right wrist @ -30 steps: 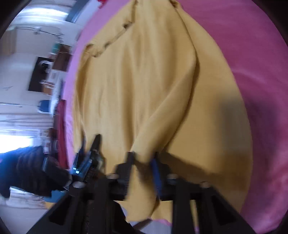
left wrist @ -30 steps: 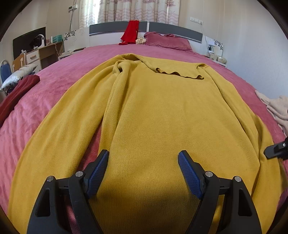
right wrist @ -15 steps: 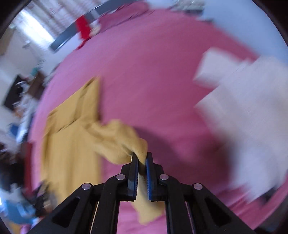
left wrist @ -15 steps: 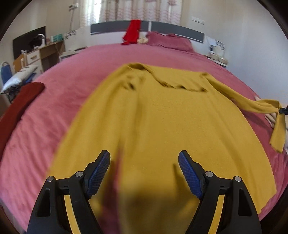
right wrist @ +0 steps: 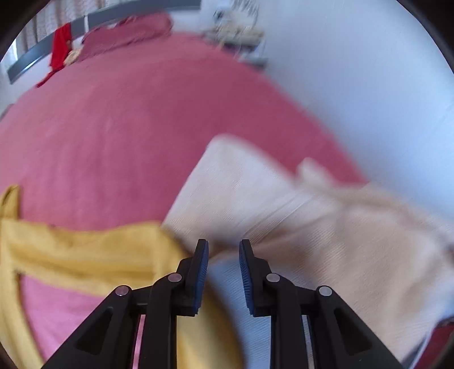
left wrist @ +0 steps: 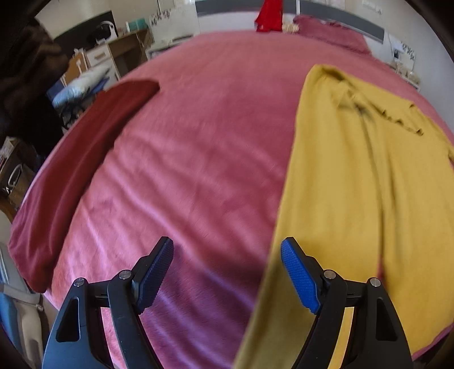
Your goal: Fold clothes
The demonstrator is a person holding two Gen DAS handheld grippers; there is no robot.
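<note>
A mustard-yellow sweater lies spread on the pink bed, filling the right side of the left wrist view. My left gripper hangs open over the sweater's left edge, right pad above yellow cloth, left pad above bare bedspread. In the right wrist view the sweater's sleeve stretches out sideways to the left of my right gripper. Its jaws are opening, with nothing between the pads; the sleeve lies free just beside the left finger.
A folded cream garment lies on the bed under and right of my right gripper. A dark red garment lies along the bed's left edge. Red cloth hangs on the headboard. Desk and drawers stand at far left.
My right gripper pulled the sleeve out to the right, then parted its jaws and let it go. My left gripper swung left, from over the sweater's middle to its left edge.
</note>
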